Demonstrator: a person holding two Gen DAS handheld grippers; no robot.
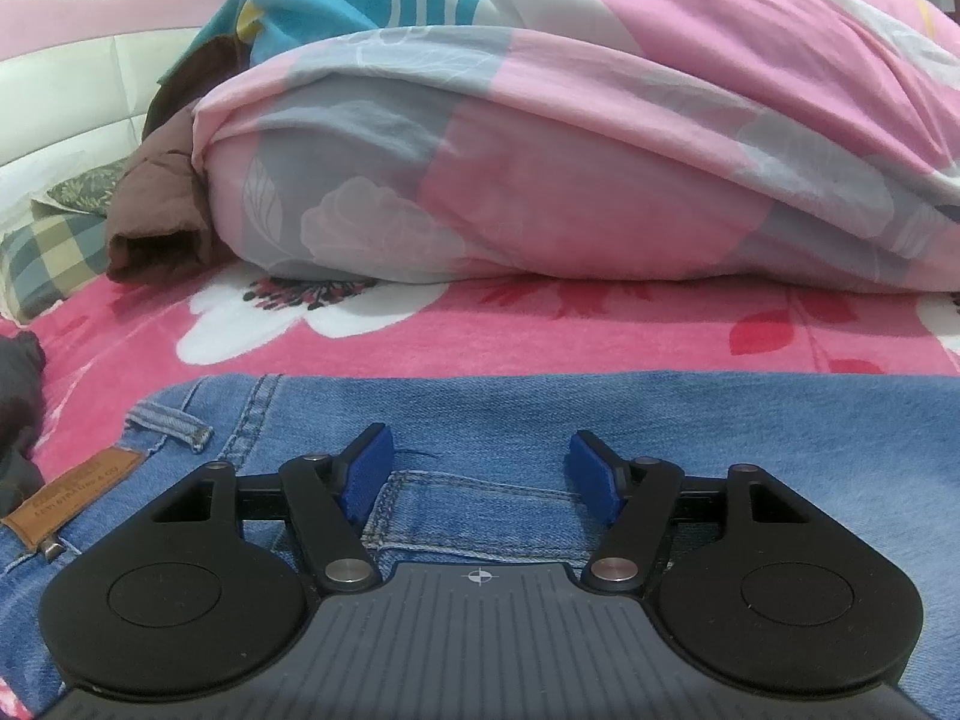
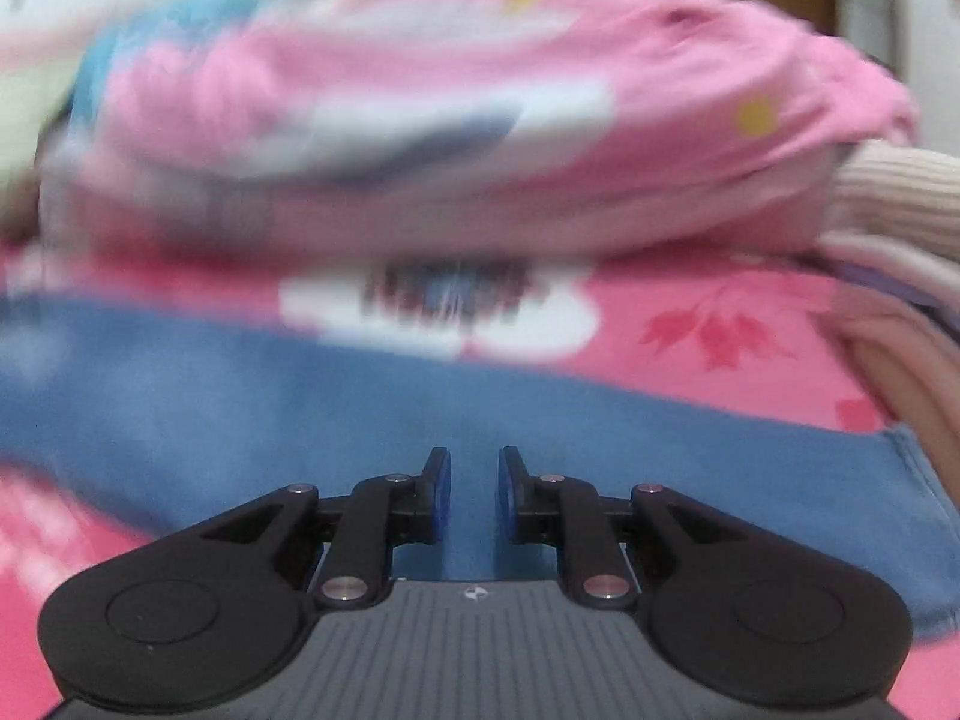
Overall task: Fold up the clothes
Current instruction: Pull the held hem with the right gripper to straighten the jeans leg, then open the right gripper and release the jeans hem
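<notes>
Blue jeans [image 1: 600,414] lie flat on a pink floral blanket [image 1: 480,324]. In the left wrist view their waistband shows, with a belt loop and a brown leather patch [image 1: 72,495] at the left. My left gripper [image 1: 482,468] is open, low over the back pocket area, holding nothing. In the right wrist view, which is blurred, a jeans leg [image 2: 300,408] runs across the blanket [image 2: 750,324]. My right gripper [image 2: 474,492] is above it with a narrow gap between the pads, and nothing shows between them.
A big rolled pink and grey quilt [image 1: 540,180] lies just behind the jeans; it also shows in the right wrist view [image 2: 450,138]. A brown padded garment [image 1: 162,228] and checked pillow [image 1: 48,264] are at left. A dark cloth [image 1: 18,402] is at far left. Beige ribbed clothing [image 2: 900,204] is at right.
</notes>
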